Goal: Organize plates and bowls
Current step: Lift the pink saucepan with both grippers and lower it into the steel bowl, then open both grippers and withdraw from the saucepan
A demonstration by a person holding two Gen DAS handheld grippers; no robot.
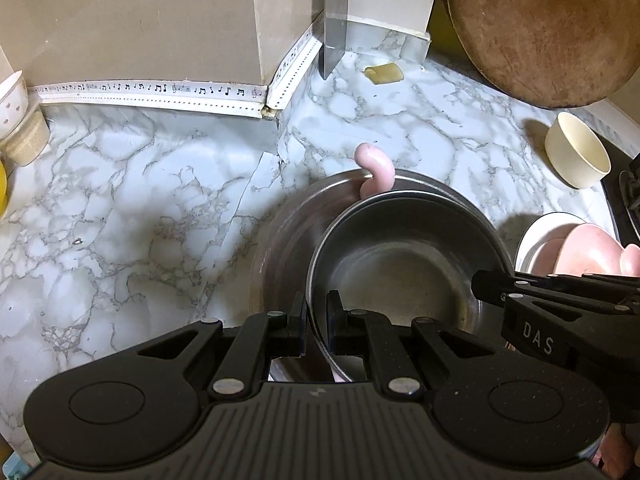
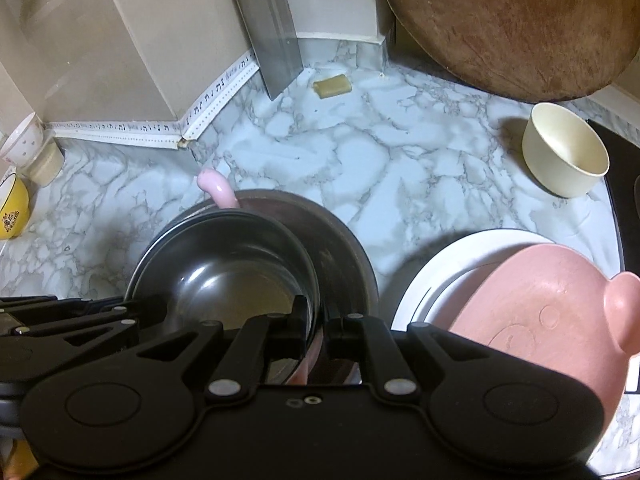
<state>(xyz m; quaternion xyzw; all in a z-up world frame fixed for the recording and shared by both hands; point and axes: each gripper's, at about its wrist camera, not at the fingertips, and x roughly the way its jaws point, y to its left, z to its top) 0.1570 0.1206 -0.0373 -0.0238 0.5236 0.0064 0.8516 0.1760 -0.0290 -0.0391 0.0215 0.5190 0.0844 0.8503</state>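
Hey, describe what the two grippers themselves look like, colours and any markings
Both the left gripper and right gripper are matte black plastic, with ribbed bodies, round side housings, silver pivot rivets and flat fingers. White letters "DAS" mark the right gripper's side. No cables or sleeves visible.

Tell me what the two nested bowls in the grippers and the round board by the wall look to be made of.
Inner bowl: likely stainless steel, with a grey sheen and reflections.
Outer bowl: probably metal too, duller and brownish, thin rim.
Round board: apparently wood, matte brown, scored and worn.
Left gripper and right gripper each clamp the inner bowl's rim.
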